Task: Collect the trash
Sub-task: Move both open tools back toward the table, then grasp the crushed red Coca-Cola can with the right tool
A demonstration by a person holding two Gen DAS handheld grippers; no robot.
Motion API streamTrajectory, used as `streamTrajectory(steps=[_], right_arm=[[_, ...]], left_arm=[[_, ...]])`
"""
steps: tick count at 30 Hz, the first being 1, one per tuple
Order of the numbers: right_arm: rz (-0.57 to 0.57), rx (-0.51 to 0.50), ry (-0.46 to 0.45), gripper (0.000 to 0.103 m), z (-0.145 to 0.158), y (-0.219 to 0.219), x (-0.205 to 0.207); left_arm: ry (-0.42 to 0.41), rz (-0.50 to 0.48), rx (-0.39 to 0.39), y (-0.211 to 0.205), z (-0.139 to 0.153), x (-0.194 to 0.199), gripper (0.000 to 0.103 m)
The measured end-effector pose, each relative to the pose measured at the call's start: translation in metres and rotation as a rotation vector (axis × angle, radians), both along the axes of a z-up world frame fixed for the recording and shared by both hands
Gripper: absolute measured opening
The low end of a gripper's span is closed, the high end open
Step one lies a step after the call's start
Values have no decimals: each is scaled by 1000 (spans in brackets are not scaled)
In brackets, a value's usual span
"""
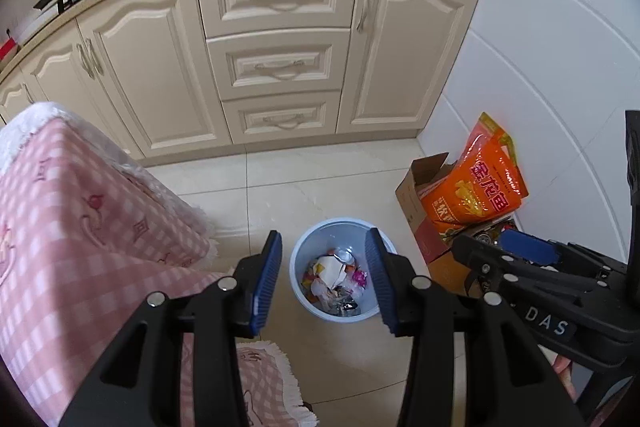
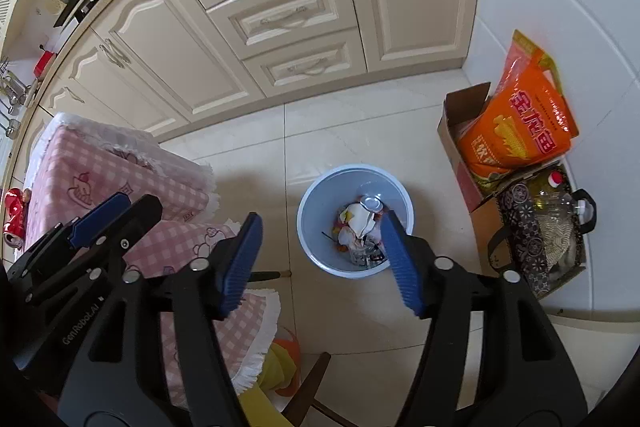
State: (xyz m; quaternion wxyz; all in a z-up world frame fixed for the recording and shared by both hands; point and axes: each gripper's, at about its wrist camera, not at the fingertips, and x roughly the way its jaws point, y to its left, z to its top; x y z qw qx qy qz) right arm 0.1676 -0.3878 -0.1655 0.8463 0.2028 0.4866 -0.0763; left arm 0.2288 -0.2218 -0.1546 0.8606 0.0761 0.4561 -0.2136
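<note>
The trash bin (image 2: 355, 221), a pale blue round tub, stands on the tiled floor (image 2: 352, 131) in front of the cream cabinets (image 2: 224, 39), and everything else I'll place from it. Inside it lies a heap of crumpled white paper, bright wrappers and a silvery can (image 2: 371, 203) resting on top toward the far wall; the heap sits low, with plenty of wall bare above it.

Both tools hang above the bin, tilted down at it. The right gripper (image 2: 320, 259) has its jaws well apart with nothing between them. The left gripper (image 1: 324, 281) has its jaws apart too, and empty, with the bin showing through the gap.

On the bin's left is the table under a pink checked cloth (image 2: 120, 171), its fringe hanging close to the rim. At the table's far left edge lies a crushed red can (image 2: 14, 215), which looks like the next piece to collect.

Risks, as I judge them: the bin is light and could be knocked over by a low sweep of either tool. A reach for the red can might snag the cloth. The two tools are near each other and could clash.

To the bin's right, near the white wall, an open cardboard box (image 2: 460, 131) holds an orange food bag (image 2: 520, 131); beside it a patterned bag (image 2: 532, 239) carries a clear oil jug (image 2: 560, 203). Neither looks like trash to me.
</note>
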Motion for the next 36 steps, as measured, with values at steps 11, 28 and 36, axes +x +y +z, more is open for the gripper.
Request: streamTrajectory(steps=[11, 28, 36], right_arm=[[53, -45, -128, 75, 53, 54, -22], [327, -93, -254, 88, 114, 207, 6], [479, -19, -220, 93, 114, 304, 39]], left_arm=[[-113, 70, -74, 68, 57, -36, 43], [-229, 382, -135, 246, 106, -59, 43], [-238, 533, -102, 349, 109, -56, 43]])
